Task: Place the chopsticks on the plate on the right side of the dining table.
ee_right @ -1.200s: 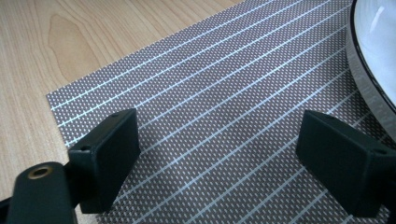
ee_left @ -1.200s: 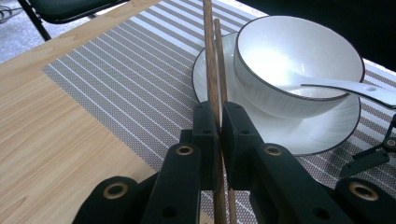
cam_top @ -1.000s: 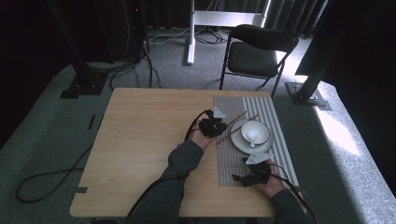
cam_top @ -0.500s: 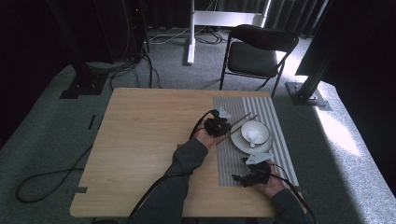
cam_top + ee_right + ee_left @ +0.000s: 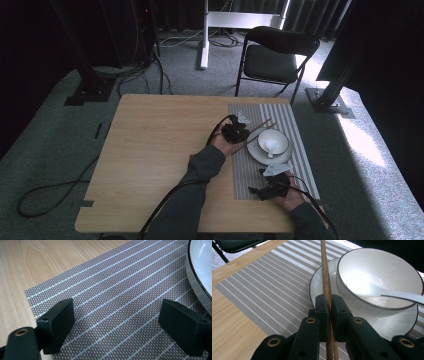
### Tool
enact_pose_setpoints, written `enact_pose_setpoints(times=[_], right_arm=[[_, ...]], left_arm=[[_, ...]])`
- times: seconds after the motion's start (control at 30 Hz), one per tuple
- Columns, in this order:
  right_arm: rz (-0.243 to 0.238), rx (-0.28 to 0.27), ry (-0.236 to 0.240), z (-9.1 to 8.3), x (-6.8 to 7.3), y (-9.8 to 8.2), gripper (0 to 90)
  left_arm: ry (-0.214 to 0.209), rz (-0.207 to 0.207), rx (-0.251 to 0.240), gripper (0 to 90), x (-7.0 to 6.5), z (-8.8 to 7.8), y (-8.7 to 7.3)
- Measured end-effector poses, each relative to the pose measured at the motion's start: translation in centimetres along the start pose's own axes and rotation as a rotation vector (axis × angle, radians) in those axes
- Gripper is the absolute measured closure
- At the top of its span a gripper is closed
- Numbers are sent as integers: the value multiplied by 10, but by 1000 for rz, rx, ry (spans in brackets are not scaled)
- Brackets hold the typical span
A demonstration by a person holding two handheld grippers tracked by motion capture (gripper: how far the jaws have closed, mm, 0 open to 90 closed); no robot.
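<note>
A wooden table [image 5: 165, 150] carries a striped mat [image 5: 290, 120] on its right part. On the mat stands a white plate [image 5: 317, 282] with a white bowl [image 5: 387, 272] on it, and a white spoon [image 5: 397, 293] lies in the bowl. A black chair [image 5: 277, 55] stands beyond the table, and cables [image 5: 45, 195] trail over the grey floor.

The chopsticks [image 5: 325, 277] run from the left gripper [image 5: 329, 306] out over the plate's rim, just beside the bowl's left wall, with their far ends above the mat. In the high view they slant from the left gripper [image 5: 235, 132] toward the mat's far edge.

The left gripper is clenched on the chopsticks, its pads pressing them from both sides. The right gripper [image 5: 117, 322] hovers over the mat's near corner with jaws wide apart and nothing between them; the plate's rim lies at its right.
</note>
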State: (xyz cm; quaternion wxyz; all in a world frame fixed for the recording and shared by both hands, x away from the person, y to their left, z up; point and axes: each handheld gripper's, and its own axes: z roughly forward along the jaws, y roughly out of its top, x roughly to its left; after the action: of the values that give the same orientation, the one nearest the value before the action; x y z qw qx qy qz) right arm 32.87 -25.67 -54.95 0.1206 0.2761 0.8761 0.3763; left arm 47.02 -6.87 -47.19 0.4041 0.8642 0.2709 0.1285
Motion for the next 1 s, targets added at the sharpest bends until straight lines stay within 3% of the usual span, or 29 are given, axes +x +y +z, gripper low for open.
enact_pose_setpoints(times=[0.87,1.0], right_arm=[[0,1,0,0,0,0,126],[1,1,0,0,0,0,126]], left_arm=[[-1,-39,61,844,3,33,-1],[-3,-29,67,844,2,36,-1]])
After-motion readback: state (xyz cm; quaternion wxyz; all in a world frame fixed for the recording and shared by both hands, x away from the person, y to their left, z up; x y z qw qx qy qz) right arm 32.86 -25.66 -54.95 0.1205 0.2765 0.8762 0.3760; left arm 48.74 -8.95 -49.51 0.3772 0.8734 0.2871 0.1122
